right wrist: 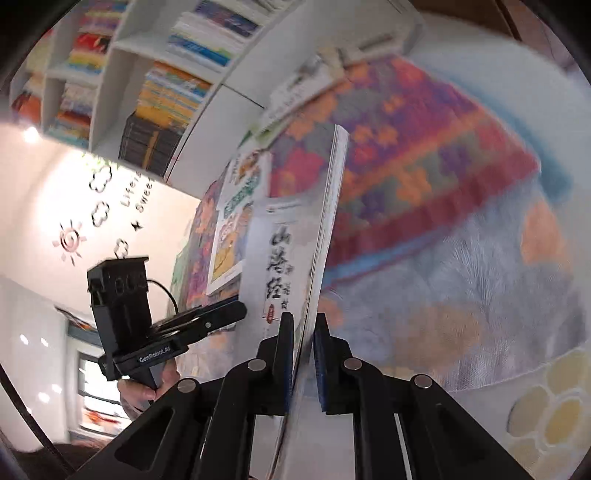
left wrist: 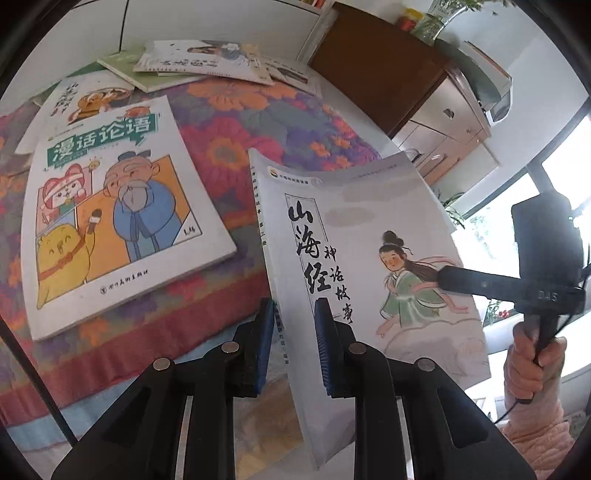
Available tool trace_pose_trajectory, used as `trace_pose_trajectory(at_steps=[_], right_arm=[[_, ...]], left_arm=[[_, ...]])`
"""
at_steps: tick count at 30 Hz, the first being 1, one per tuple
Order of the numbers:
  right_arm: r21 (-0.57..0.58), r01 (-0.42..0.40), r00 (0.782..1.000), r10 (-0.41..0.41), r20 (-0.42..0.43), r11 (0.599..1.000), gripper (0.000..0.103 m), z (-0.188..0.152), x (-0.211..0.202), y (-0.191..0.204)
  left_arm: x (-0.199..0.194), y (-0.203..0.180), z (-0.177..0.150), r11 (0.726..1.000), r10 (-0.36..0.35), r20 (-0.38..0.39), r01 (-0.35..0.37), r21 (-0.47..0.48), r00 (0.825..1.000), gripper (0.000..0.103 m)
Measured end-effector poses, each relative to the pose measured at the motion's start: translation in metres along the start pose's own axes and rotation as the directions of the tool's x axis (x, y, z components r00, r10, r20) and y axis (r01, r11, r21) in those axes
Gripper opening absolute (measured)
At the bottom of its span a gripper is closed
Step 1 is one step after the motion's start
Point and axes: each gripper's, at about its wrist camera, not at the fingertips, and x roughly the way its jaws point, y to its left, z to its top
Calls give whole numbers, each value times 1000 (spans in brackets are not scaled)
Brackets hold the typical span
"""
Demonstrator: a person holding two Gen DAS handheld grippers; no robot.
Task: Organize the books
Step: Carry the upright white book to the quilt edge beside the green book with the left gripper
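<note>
Book "山海经" (left wrist: 369, 236) clamped by left gripper (left wrist: 291, 343) and right gripper (right wrist: 303, 354), "漫话论语" book (left wrist: 114, 210) flat.

Under my view spreads a floral bedspread (left wrist: 236, 147) in orange, purple and red, with a red band along its edge. Beyond its far corner I see a brown wooden cabinet (left wrist: 373, 70) and a vase of green stems (left wrist: 439, 18) near it. On the white wall to my other side there are black cloud and pink sun stickers (right wrist: 99, 214).
</note>
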Motion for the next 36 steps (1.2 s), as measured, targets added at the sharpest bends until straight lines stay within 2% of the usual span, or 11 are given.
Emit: trace_pose_trajectory(at_steps=[6,10,14,19,24,29,36], right_arm=[[-43,18,1000,-18,-1,999,12,7,-7,30],[-81,15,1000,-15,-2,997,12,18,-2,58],[-114,16,1000,-17,-10,993,12,29,15,88],[-156,6,1000,-8,-13,988,12,42,39,127],[-208,1,1000,-7,-30,978,12,51,72,172],[-255,-49,997,31,-74,966,12,67,116,214],[-307,-156,977,102,-185,939,12,89,197,265]], left_arm=[[-32,3,7,1000,-20,72,19,7,997,19],[-54,13,15,1000,5,113,-7,16,994,19],[-79,32,19,999,40,151,-42,9,988,19],[-115,71,21,999,44,199,-42,-15,979,19],[-151,112,21,998,63,246,-53,-44,967,19],[-184,156,19,990,114,286,-86,-108,952,19],[-238,222,8,961,232,338,-162,-222,912,19]])
